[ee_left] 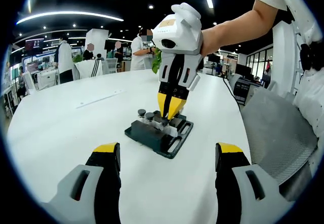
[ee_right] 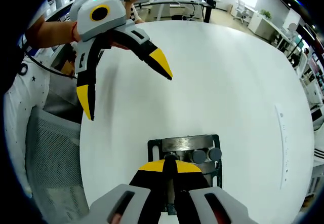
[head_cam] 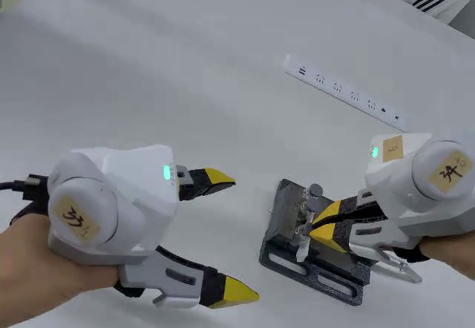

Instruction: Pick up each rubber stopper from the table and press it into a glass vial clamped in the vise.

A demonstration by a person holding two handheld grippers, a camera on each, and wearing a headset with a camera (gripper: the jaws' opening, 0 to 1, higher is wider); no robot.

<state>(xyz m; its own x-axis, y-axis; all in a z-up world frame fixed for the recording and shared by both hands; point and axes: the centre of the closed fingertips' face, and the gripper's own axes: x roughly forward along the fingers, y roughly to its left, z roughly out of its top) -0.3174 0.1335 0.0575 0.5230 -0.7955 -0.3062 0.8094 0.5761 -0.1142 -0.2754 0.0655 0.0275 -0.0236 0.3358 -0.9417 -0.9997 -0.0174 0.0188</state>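
The right gripper (head_cam: 315,224) has its yellow-tipped jaws pressed together, pointing down onto the vise (head_cam: 297,257) at the lower right of the head view. The tips touch the top of the clamped row. Whether a stopper is pinched between them or sits just under them cannot be told, since the jaws cover that spot. In the right gripper view, two grey stoppers (ee_right: 198,156) sit in vials just right of the tips, near the centre bottom of the frame; the glass itself is hard to make out. The left gripper (head_cam: 245,239) is spread wide and holds nothing, hanging above the bare white table (head_cam: 185,83) at the lower left, well apart from the vise.

The step in hand looks like the pressing of a stopper into a vial. The next move likely calls for a straight push down along the vial's axis, kept gentle so the glass does not crack or tip, then a clean lift away. A power strip (head_cam: 345,92) lies in the upper right of the head view
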